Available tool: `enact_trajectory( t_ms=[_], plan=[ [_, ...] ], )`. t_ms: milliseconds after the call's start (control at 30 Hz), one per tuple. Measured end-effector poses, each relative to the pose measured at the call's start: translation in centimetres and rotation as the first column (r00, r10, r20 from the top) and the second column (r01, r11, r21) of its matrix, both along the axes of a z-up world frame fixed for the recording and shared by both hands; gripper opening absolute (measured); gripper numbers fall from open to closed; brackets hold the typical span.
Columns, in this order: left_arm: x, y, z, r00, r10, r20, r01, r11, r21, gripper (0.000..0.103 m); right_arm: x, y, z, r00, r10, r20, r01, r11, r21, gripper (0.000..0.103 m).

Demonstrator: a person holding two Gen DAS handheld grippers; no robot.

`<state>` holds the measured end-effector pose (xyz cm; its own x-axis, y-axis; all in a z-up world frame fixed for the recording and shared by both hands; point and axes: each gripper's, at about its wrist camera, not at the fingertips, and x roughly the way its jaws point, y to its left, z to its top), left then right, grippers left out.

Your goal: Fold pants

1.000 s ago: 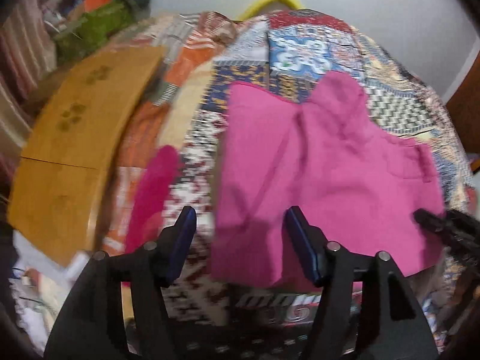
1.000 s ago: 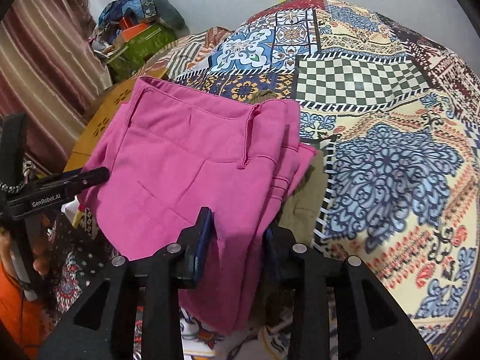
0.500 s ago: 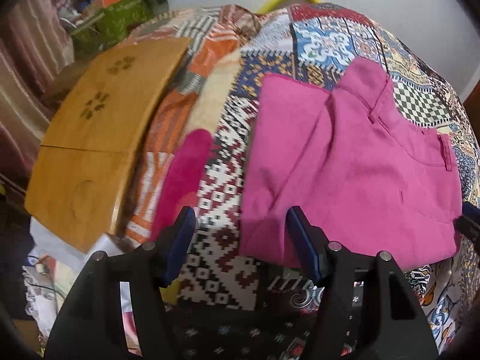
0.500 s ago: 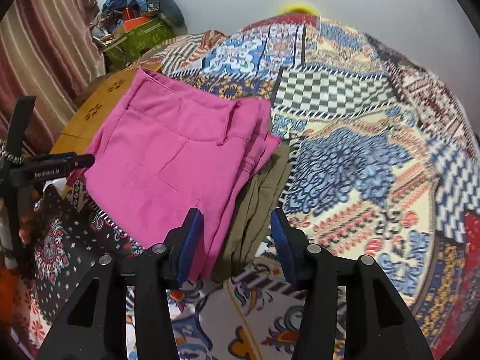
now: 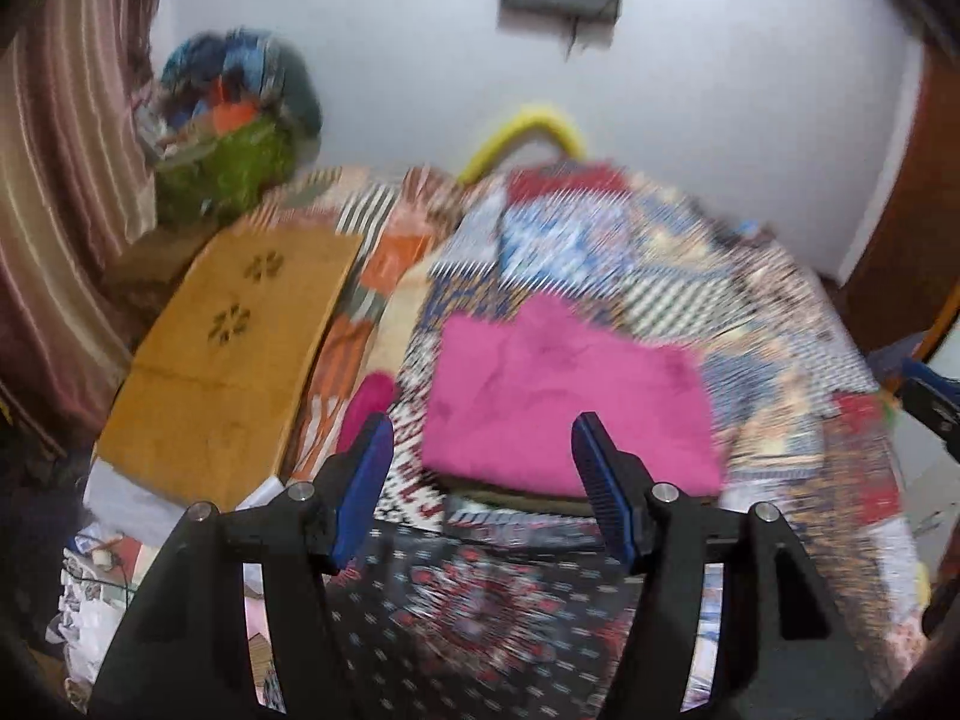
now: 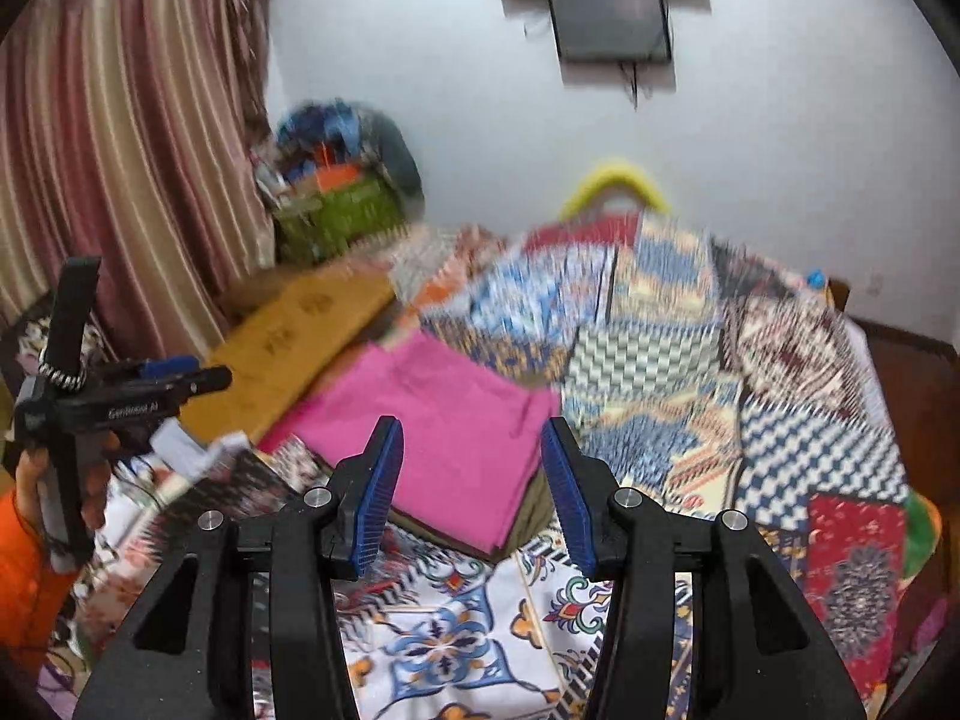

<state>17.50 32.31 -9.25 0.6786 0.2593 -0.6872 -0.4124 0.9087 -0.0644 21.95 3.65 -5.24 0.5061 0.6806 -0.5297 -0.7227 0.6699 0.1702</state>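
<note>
The pink pants (image 5: pixel 558 396) lie folded into a flat rectangle on the patchwork bedspread (image 5: pixel 780 372), on top of an olive-brown garment. They also show in the right wrist view (image 6: pixel 444 426), with the olive garment (image 6: pixel 534 516) sticking out under their near edge. My left gripper (image 5: pixel 480 450) is open and empty, held back from and above the near edge of the pants. My right gripper (image 6: pixel 471 450) is open and empty, also drawn back from the pants. The left gripper also shows in the right wrist view (image 6: pixel 180 381), at the left.
A wooden board (image 5: pixel 240 354) lies left of the bed. A pile of bags and clothes (image 5: pixel 234 138) sits in the back left corner beside a striped curtain (image 6: pixel 120 168). A screen (image 6: pixel 612 6) hangs on the white wall. A yellow curved thing (image 5: pixel 528 126) stands behind the bed.
Both grippers have let go of the pants, opened wider and pulled back and up from the bed. The pants now lie folded and still. Both views are blurred by motion.
</note>
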Motion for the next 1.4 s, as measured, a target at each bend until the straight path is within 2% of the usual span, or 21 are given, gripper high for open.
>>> enact_trajectory(
  t_ms=[133, 233, 367, 500, 567, 767, 867, 1100, 1167, 1267, 1333, 1400],
  plan=[
    [-3.4, -4.2, 5.4, 0.992, -0.032, 0.122, 0.027, 0.999, 0.044, 0.063, -3.2, -2.1, 3.5, 0.998, 0.001, 0.067, -0.006, 0.997, 0.071, 0.044],
    [-6.4, -7.1, 9.1, 0.974, -0.065, 0.216, 0.050, 0.996, 0.071, 0.063, -6.0, -3.8, 6.2, 0.991, 0.000, 0.132, -0.016, 0.993, 0.121, 0.044],
    [-10.3, -10.3, 12.8, 0.945, -0.082, 0.315, 0.054, 0.994, 0.098, 0.063, -9.3, -5.7, 8.8, 0.979, 0.002, 0.204, -0.037, 0.985, 0.168, 0.044],
    [-14.4, -13.6, 15.2, 0.914, -0.095, 0.393, 0.048, 0.991, 0.128, 0.063, -12.1, -7.7, 10.5, 0.970, 0.004, 0.244, -0.062, 0.972, 0.228, 0.046],
    [-16.1, -15.1, 15.8, 0.901, -0.101, 0.423, 0.041, 0.988, 0.148, 0.066, -13.2, -8.6, 11.0, 0.967, 0.002, 0.256, -0.070, 0.963, 0.259, 0.050],
    [-20.1, -18.7, 16.6, 0.866, -0.117, 0.487, 0.036, 0.984, 0.173, 0.076, -16.3, -10.0, 11.4, 0.954, 0.001, 0.300, -0.091, 0.954, 0.287, 0.053],
    [-21.4, -19.7, 16.8, 0.853, -0.115, 0.509, 0.016, 0.980, 0.196, 0.082, -16.9, -10.4, 11.2, 0.949, -0.013, 0.315, -0.086, 0.951, 0.298, 0.062],
    [-23.0, -21.2, 16.5, 0.843, -0.115, 0.525, -0.002, 0.976, 0.218, 0.091, -18.4, -10.2, 10.4, 0.933, -0.065, 0.354, -0.045, 0.954, 0.295, 0.082],
    [-23.3, -21.5, 16.3, 0.840, -0.119, 0.529, 0.000, 0.976, 0.219, 0.098, -18.5, -10.3, 10.4, 0.932, -0.075, 0.354, -0.036, 0.954, 0.297, 0.086],
    [-23.5, -21.7, 16.1, 0.838, -0.120, 0.533, -0.002, 0.975, 0.222, 0.099, -18.2, -10.1, 10.2, 0.938, -0.083, 0.337, -0.023, 0.954, 0.298, 0.089],
    [-23.6, -22.0, 15.9, 0.838, -0.116, 0.533, -0.009, 0.974, 0.226, 0.102, -18.2, -10.3, 10.2, 0.935, -0.105, 0.338, -0.003, 0.953, 0.303, 0.100],
    [-23.7, -22.1, 15.7, 0.838, -0.119, 0.532, -0.006, 0.974, 0.228, 0.102, -18.4, -10.6, 10.1, 0.931, -0.125, 0.344, 0.013, 0.950, 0.311, 0.103]
  ],
)
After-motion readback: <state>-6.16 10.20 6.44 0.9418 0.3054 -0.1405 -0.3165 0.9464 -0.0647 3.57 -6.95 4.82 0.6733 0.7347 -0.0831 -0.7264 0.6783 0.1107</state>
